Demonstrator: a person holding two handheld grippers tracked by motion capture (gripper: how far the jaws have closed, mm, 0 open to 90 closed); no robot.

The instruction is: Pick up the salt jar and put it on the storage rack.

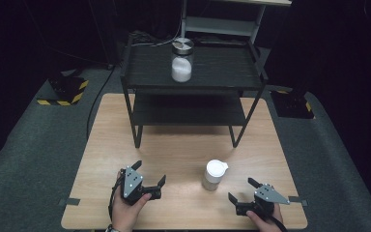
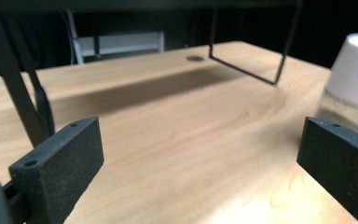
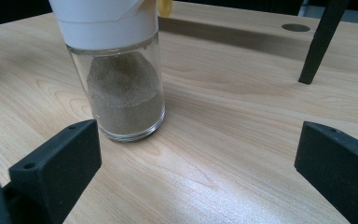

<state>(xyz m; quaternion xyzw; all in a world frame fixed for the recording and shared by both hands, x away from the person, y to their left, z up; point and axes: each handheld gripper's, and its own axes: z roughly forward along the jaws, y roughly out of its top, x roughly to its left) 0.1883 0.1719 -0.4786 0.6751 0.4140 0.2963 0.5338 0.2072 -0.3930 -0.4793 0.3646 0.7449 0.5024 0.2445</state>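
Small glass jar (image 1: 215, 175) w/ white cap stands upright on the wooden table (image 1: 183, 150), near the front edge, roughly btwn the two grippers. It's about a third full of brownish-tan powder; a bit of yellow shows at the cap's edge in both gripper views.

Left gripper (image 1: 149, 180) sits at approx 9 o'clock from the jar, held low over the table in the person's left hand (image 1: 128, 208). Jaws spread wide, nothing btwn them. In the left gripper view the jar (image 2: 354, 84) is at 2–3 o'clock, just past the right-side jaw, not inside the gap; can't tell if it touches that jaw.

Right gripper (image 1: 244, 191) is at approx 4 o'clock from the jar, near but apart, held by the right hand (image 1: 263, 218). Jaws also spread wide, empty. In the right gripper view the jar (image 3: 121, 79) stands at 11 o'clock, ahead of the left-side jaw, clear of it.

Black two-tier metal rack (image 1: 140, 72) stands at 12 o'clock on the table's far half. On its top shelf: bigger glass jar (image 1: 181, 60) w/ metal lid, partly filled w/ white grains, upright. A rack leg (image 3: 319, 42) shows at 1 o'clock in the right gripper view.
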